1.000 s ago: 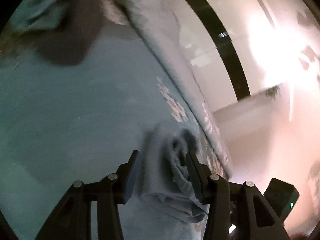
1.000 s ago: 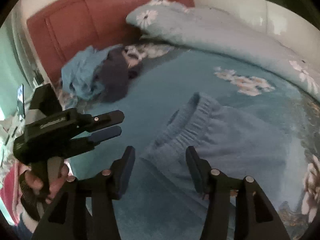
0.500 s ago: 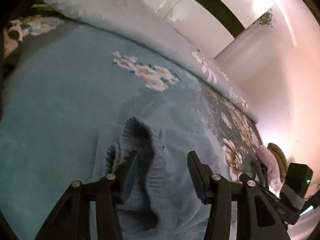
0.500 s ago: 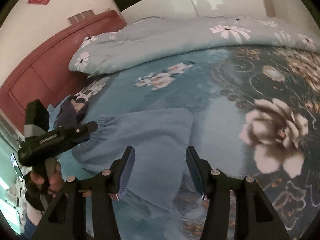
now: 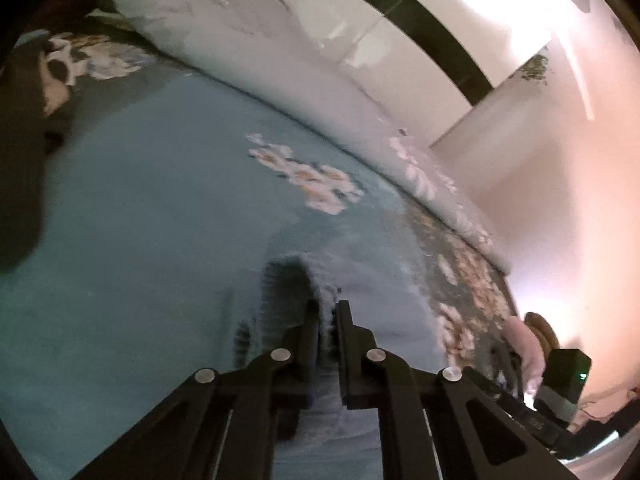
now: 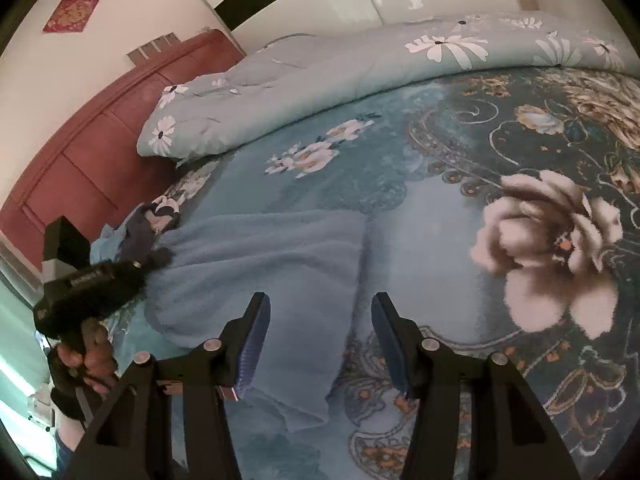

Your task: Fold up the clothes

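A light blue fleece garment (image 6: 280,256) with a ribbed elastic waistband (image 5: 288,280) lies flat on the floral bedspread (image 6: 460,216). My left gripper (image 5: 328,312) is shut on the waistband edge; it also shows in the right wrist view (image 6: 160,258) at the garment's left end. My right gripper (image 6: 320,320) is open and empty, hovering just above the garment's near right edge.
A rolled flowered quilt (image 6: 320,76) lies along the far side of the bed. A pile of blue and dark clothes (image 6: 136,232) sits by the red headboard (image 6: 80,152). White wardrobe doors (image 5: 400,40) stand behind the bed.
My left gripper has closed on the waistband; it was open before. My right gripper has drifted right along the garment and stays open.
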Demonstrator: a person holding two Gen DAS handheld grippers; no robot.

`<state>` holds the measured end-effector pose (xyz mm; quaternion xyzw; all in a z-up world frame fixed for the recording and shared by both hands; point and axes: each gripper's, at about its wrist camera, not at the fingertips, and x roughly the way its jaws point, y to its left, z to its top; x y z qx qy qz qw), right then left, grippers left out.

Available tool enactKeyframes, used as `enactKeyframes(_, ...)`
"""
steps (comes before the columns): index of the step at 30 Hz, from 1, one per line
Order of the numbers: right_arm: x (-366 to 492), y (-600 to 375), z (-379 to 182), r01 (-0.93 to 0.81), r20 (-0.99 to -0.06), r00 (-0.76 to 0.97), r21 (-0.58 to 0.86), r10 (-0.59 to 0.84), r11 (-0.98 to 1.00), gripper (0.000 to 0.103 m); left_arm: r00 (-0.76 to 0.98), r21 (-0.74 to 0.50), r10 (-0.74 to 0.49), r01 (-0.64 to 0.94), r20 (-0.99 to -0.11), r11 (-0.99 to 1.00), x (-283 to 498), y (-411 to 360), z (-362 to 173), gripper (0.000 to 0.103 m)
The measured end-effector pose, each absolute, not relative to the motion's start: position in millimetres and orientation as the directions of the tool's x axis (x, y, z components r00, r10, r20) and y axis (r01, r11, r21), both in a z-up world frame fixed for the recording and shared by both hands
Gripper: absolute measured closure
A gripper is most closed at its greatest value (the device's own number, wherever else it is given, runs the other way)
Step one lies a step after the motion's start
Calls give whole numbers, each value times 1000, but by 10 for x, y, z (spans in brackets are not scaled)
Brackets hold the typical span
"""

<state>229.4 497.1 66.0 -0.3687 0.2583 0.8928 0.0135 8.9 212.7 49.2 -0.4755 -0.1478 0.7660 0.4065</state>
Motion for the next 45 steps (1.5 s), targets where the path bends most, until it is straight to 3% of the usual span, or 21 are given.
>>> enactKeyframes(6, 2209, 4862, 669, -191, -676, -714, 439, -183, -878, 49, -162, -653, 751, -401, -640, -643, -10, 2076, 45, 93)
enactKeyframes(18, 1983, 4585, 728, -119, -690, -689, 412, -224, -903, 49, -181, -610, 724, -426, -666, -668, 81, 2113, 83, 90)
enactKeyframes(22, 1960, 4520, 722, -103, -694, -680, 408, -236, -907, 49, -206, -604, 711, -401, -673, -688, 91, 1953, 238, 62)
enactKeyframes(23, 1969, 4525, 725, -102, -695, -680, 406, -234, -908, 49, -237, -587, 695, -393, -679, -708, 107, 1885, 302, 61)
enactKeyframes(28, 1988, 4652, 802, -130, -691, -696, 387, -194, -913, 49, -317, -546, 711, -473, -627, -692, 312, 1885, 702, 59)
enactKeyframes(32, 1939, 4783, 838, -168, -690, -704, 388, -165, -906, 49, -248, -512, 759, -610, -602, -605, 555, 2320, 869, 55)
enactKeyframes(38, 1853, 4571, 738, -87, -717, -659, 376, -230, -922, 49, -227, -430, 672, -617, -705, -659, 601, 2547, 527, 55)
enactKeyframes(45, 1974, 4596, 489, -95, -760, -613, 342, -216, -935, 49, -177, -507, 700, -572, -691, -645, 609, 2337, 202, 55)
